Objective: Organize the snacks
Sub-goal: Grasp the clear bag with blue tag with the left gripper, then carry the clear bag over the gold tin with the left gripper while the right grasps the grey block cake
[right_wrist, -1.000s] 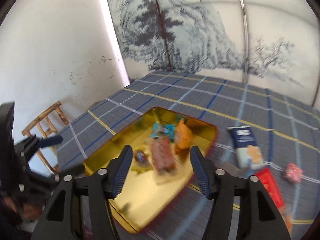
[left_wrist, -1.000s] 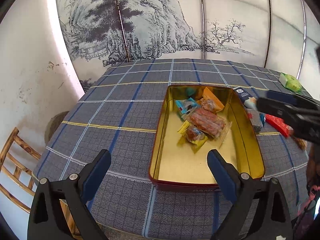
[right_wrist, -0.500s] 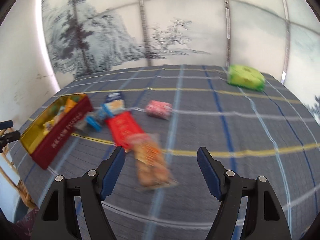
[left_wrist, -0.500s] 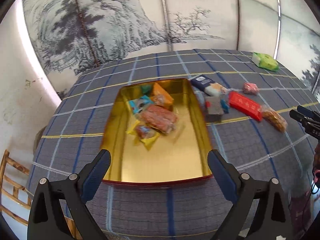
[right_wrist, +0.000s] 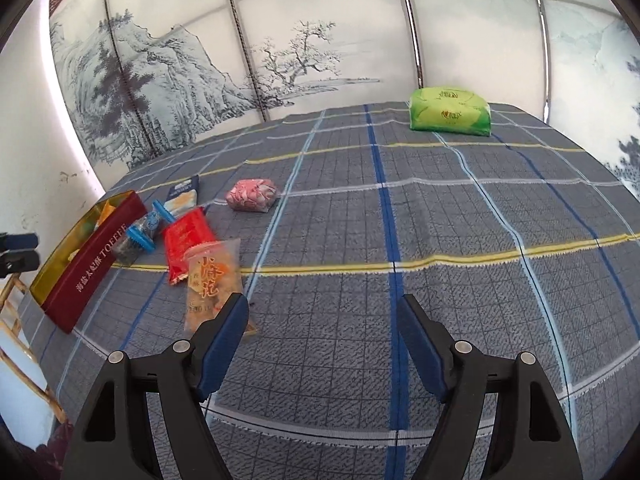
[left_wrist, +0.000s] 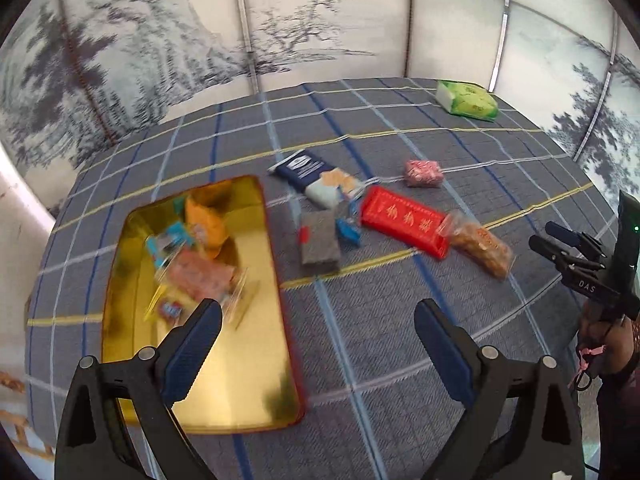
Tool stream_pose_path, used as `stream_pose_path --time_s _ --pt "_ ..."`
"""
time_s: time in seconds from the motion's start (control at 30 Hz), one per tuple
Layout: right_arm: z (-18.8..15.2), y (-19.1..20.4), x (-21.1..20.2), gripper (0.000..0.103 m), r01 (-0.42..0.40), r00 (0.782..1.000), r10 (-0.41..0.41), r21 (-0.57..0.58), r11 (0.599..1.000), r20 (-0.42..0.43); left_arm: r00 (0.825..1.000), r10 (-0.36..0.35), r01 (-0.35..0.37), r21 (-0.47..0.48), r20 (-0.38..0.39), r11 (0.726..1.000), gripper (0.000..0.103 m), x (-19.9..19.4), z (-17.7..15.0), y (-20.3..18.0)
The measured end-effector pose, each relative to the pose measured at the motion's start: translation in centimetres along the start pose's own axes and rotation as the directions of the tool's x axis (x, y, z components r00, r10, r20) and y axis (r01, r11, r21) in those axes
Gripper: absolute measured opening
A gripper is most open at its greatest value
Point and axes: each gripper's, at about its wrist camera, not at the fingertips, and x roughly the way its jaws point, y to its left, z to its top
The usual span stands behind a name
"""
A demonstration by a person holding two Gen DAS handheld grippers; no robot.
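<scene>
- On the left part of the table (left_wrist: pixel 400 320), covered by a blue checked cloth, stands the tin (left_wrist: pixel 276 280) with a gold inside and a red outer wall; several wrapped snacks already lie in its far half, and the near half is bare.
- Between the tin and the middle of the table the remaining snacks lie in a loose group: a dark blue packet (left_wrist: pixel 316 174), a grey packet (left_wrist: pixel 320 236), a small blue-wrapped candy (left_wrist: pixel 348 232), a red packet (left_wrist: pixel 404 220), a clear bag of orange pieces (right_wrist: pixel 212 276) touching the near end of the red packet, and a pink packet (right_wrist: pixel 251 196) a little apart, toward the far side.
- A green pack (right_wrist: pixel 450 116) rests alone near the far right edge of the table, well apart from the others.
- Left gripper (left_wrist: pixel 318 328) hangs over the near edge, its fingers spread wide and holding nothing; one finger is above the tin, the other above bare cloth.
- Right gripper (right_wrist: pixel 322 330) is also spread and empty, above bare cloth, with the clear bag just beside its left finger (right_wrist: pixel 222 344).
- I judge that the sorting is partly done, and the step in hand is the reach for the next loose snack.
- Probably the clear bag is the nearest choice; the right gripper would need to shift to its left, come down over the bag and close across its narrow width, then carry it to the bare half of the tin.
- Such a thin, slippery bag may slide out if only its edge is caught.
</scene>
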Motion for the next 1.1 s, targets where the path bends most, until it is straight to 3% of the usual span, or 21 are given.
stream_pose_path --time_s 0.1,0.2,0.27,0.4,0.6,0.63,0.67,0.7,0.77,0.93,1.1 --pt "0.1 -0.1 0.2 0.078 -0.017 1.000 0.017 0.011 1.000 -0.010 0.999 -0.039 0.039 0.046 -0.016 0.998 0.090 1.7 2.2 -0.6" --pt "0.0 -0.1 0.2 0.078 -0.037 0.999 0.037 0.013 0.999 -0.011 0.997 -0.069 0.071 0.104 -0.028 0.992 0.080 3.7 4.2 -1.2" --pt "0.0 -0.1 0.2 0.078 -0.047 0.999 0.047 0.013 0.999 -0.013 0.996 -0.065 0.074 0.155 -0.063 0.985 0.069 5.4 5.3 -1.7" --pt "0.0 -0.1 0.3 0.078 -0.063 0.998 0.063 0.015 0.998 -0.014 0.989 -0.070 0.098 0.232 -0.129 0.968 0.065 8.8 6.8 -2.4" --pt "0.0 -0.1 0.4 0.078 -0.079 0.997 0.079 0.019 0.997 -0.015 0.974 -0.050 0.102 0.230 -0.220 0.968 0.058 13.2 8.2 -1.8" --pt "0.0 0.0 0.4 0.078 -0.080 0.997 0.081 0.019 0.997 -0.017 0.970 -0.058 0.111 0.221 -0.234 0.969 0.052 13.7 8.2 -1.6" --pt "-0.1 0.0 0.4 0.078 -0.080 0.997 0.081 0.018 0.997 -0.019 0.961 -0.078 0.136 0.207 -0.264 0.969 0.039 14.4 8.3 -1.4" --pt "-0.1 0.0 0.5 0.078 -0.080 0.997 0.080 0.019 0.997 -0.021 0.955 -0.094 0.153 0.195 -0.282 0.969 0.037 14.8 8.3 -1.4" --pt "-0.1 0.0 0.6 0.078 -0.082 0.996 0.082 0.022 0.996 -0.025 0.944 -0.151 0.204 0.156 -0.295 0.967 0.020 15.0 8.4 -1.0" --pt "-0.1 -0.2 0.7 0.078 -0.077 0.996 0.079 0.045 0.996 -0.029 0.951 -0.143 0.186 0.137 -0.276 0.973 0.020 13.6 7.8 -1.6" --pt "-0.1 -0.1 0.8 0.079 -0.056 0.997 0.058 0.048 0.997 -0.042 0.970 -0.163 0.180 0.081 -0.182 0.980 0.020 8.9 6.2 -2.7"
